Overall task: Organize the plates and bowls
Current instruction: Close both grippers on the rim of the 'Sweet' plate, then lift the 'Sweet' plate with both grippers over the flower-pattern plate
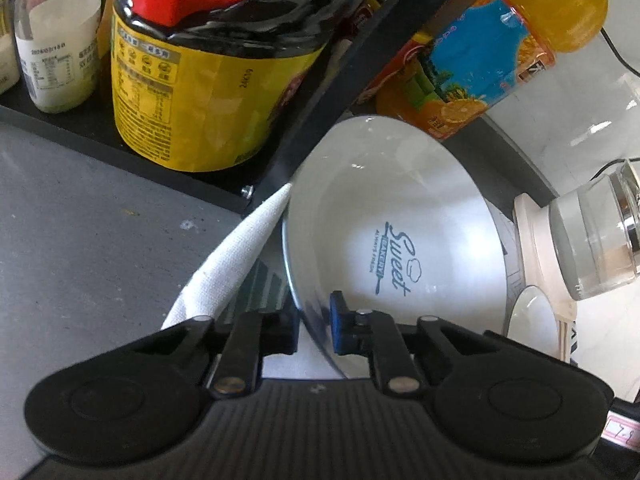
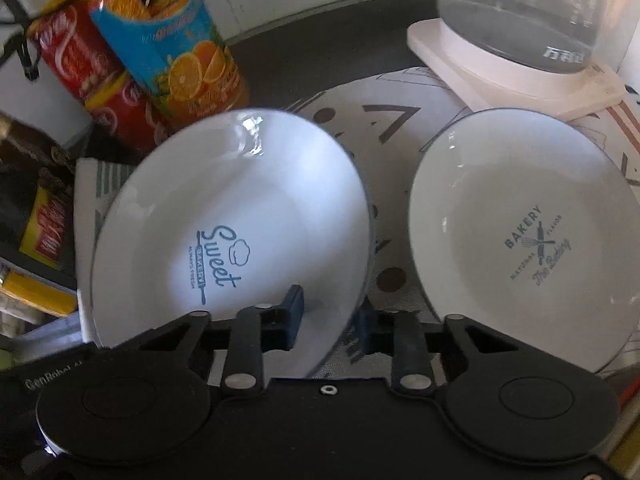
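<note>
My left gripper [image 1: 316,330] is shut on the rim of a white "Sweet" bowl [image 1: 400,216], which it holds tilted on edge above the grey counter. My right gripper [image 2: 330,326] is shut on the rim of another white "Sweet" bowl [image 2: 240,220] and holds it tilted above a patterned round mat [image 2: 384,132]. A white "Bakery" plate [image 2: 520,236] lies on that mat to the right of the held bowl. A sliver of a white dish [image 1: 534,320] shows at the right in the left wrist view.
A black shelf [image 1: 80,132] holds a large yellow-labelled soy sauce jug [image 1: 200,92] and a milk bottle [image 1: 56,40]. An orange juice bottle [image 2: 176,48], red cans [image 2: 80,52] and a glass kettle on a cream base [image 2: 520,12] stand behind the mat. A white cloth [image 1: 236,256] lies by the left bowl.
</note>
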Tool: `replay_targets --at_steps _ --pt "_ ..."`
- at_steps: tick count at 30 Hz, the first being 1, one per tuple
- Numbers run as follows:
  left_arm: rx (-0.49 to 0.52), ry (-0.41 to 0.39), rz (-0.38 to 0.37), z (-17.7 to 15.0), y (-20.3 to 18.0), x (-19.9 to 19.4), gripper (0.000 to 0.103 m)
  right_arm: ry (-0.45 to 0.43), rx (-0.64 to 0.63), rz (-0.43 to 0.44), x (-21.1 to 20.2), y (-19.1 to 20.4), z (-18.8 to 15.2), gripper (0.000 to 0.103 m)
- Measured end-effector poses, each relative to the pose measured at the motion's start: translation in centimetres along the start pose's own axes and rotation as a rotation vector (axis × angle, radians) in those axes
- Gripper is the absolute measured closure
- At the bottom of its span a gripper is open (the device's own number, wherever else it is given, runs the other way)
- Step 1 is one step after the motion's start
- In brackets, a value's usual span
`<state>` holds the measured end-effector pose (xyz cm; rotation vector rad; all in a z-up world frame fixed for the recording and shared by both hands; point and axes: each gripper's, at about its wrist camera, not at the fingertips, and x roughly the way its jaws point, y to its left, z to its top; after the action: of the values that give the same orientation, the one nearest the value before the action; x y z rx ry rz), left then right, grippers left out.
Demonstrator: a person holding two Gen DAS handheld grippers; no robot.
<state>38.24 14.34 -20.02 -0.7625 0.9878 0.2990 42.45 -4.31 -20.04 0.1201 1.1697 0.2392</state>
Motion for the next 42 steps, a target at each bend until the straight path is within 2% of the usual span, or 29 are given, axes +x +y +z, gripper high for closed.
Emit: replay_targets --at_steps 5,10,19,30,42 --pt "0.043 -0.036 -0.005 -0.4 -0.8 -1.8 0.090 -0.084 -0.041 0.015 -3.2 0.2 0.0 0.089" --pt "0.049 -0.027 0.005 -0.4 -1.2 -3.0 0.090 -0.102 -0.049 0.026 -4.6 0.1 -0.2 0.090" --pt "0.060 -0.023 0.008 -2.4 -0.7 -5.4 0.089 -0.130 -0.072 0.032 -6.5 -0.1 -2.0 0.090" --pt "0.079 -0.068 0.024 -4.8 -0.1 -9.3 0.089 -0.162 -0.106 0.068 -9.5 0.4 -4.7 0.090" --pt "0.094 -0.080 0.040 -7.2 0.9 -12.3 0.089 -0.171 -0.116 0.087 -12.3 0.1 -7.7 0.089"
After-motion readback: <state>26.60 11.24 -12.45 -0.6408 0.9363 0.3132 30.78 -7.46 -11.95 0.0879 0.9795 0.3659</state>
